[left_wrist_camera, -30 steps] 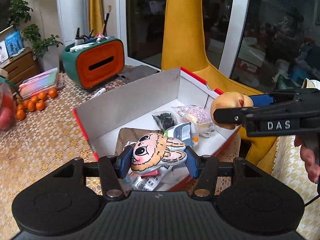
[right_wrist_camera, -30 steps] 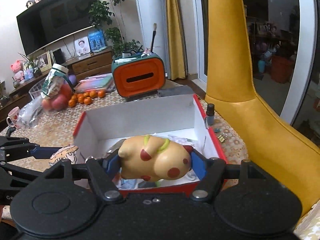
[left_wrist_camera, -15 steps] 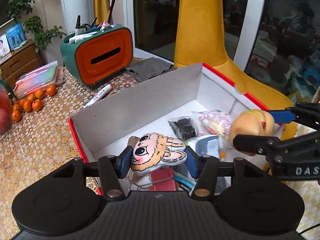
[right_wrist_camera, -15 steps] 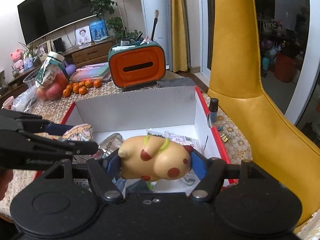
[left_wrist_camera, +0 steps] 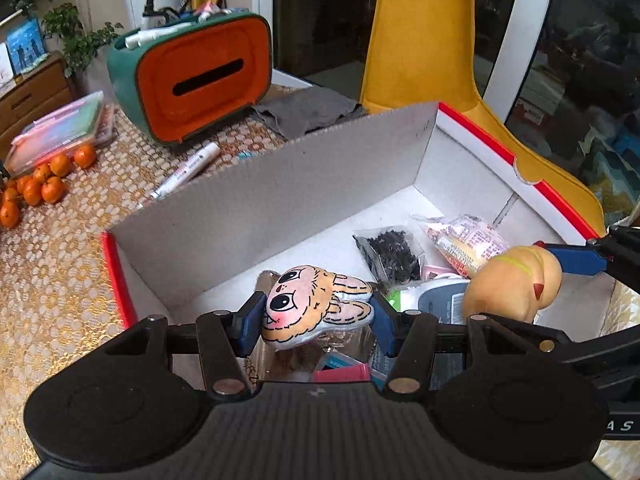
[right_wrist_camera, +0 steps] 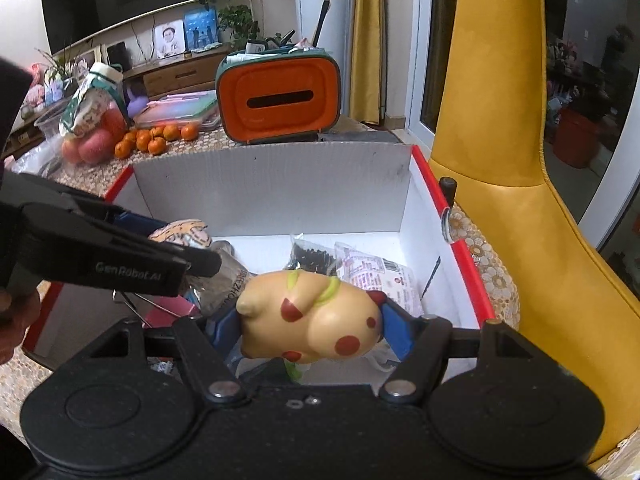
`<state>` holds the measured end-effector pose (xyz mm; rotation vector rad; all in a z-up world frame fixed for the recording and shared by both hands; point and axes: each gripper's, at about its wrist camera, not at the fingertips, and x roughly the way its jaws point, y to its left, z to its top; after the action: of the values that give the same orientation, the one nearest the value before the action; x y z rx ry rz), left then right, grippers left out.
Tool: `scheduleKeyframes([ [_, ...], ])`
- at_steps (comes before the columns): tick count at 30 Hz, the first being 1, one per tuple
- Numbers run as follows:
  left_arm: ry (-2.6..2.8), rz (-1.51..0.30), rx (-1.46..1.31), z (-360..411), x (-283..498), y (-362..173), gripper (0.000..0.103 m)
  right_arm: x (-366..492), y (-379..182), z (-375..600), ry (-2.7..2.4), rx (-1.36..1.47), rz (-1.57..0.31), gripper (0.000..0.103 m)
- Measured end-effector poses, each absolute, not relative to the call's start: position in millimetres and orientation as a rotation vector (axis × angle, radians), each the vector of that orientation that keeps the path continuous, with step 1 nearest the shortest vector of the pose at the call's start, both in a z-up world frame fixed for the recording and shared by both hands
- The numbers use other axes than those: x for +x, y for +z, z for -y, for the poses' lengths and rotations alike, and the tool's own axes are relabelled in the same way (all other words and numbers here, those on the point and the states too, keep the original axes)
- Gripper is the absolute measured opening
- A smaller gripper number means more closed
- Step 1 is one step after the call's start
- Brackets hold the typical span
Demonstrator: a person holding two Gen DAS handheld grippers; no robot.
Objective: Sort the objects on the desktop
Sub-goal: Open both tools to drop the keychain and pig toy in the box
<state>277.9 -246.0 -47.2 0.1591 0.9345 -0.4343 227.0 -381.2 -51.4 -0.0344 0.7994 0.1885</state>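
Two hand-held grippers hang over an open white cardboard box w/ red rim (left_wrist_camera: pixel 476 132), which sits on a worktop covered in gold lace-pattern cloth (left_wrist_camera: pixel 52 264).

The left hand-held gripper (left_wrist_camera: pixel 316 322) is clamped on a flat peach-coloured cartoon bunny-face plush (left_wrist_camera: pixel 312 306); blue pads press both its sides, holding it above the box's near-left part. The right hand-held gripper (right_wrist_camera: pixel 310 330) is clamped on a tan squishy animal toy w/ red spots & green stripes (right_wrist_camera: pixel 310 320), held above the near-right part of the box.

Inside the box: a clear packet of small black bits (left_wrist_camera: pixel 390 254), a clear wrapped snack w/ pink printed label (left_wrist_camera: pixel 466 240), plus other items under the grippers, too hidden to tell.

Beyond the box's far wall: an orange-fronted green tissue-box organiser w/ pens on top (left_wrist_camera: pixel 200 80), a white marker pen (left_wrist_camera: pixel 186 174) lying on the cloth, a grey folded cloth (left_wrist_camera: pixel 308 110). Far left, a cluster of small oranges (left_wrist_camera: pixel 38 188). A yellow chair (right_wrist_camera: pixel 504 128) stands right of the box.
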Motion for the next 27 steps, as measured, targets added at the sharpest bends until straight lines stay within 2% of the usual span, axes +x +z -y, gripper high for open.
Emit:
scheduleKeyframes([
  [5, -0.442, -0.962, 0.175, 250, 280, -52, 0.054, 227, -51, 380, 0.187, -0.052, -0.796, 0.072],
  [12, -0.469, -0.974, 0.200, 254, 276, -52, 0.066, 230, -51, 379, 0.181, -0.057, -0.791, 0.073],
  [20, -0.473, -0.948, 0.190, 251, 267, -44, 0.066, 229, -50, 380, 0.187, -0.057, -0.782, 0.076],
  [23, -0.463, -0.938, 0.171, 247, 263, -38, 0.079, 226, -46, 383, 0.178, -0.052, -0.764, 0.084],
  [27, -0.448, -0.922, 0.148, 239, 258, -31, 0.080, 222, -38, 388, 0.181, -0.039, -0.753, 0.084],
])
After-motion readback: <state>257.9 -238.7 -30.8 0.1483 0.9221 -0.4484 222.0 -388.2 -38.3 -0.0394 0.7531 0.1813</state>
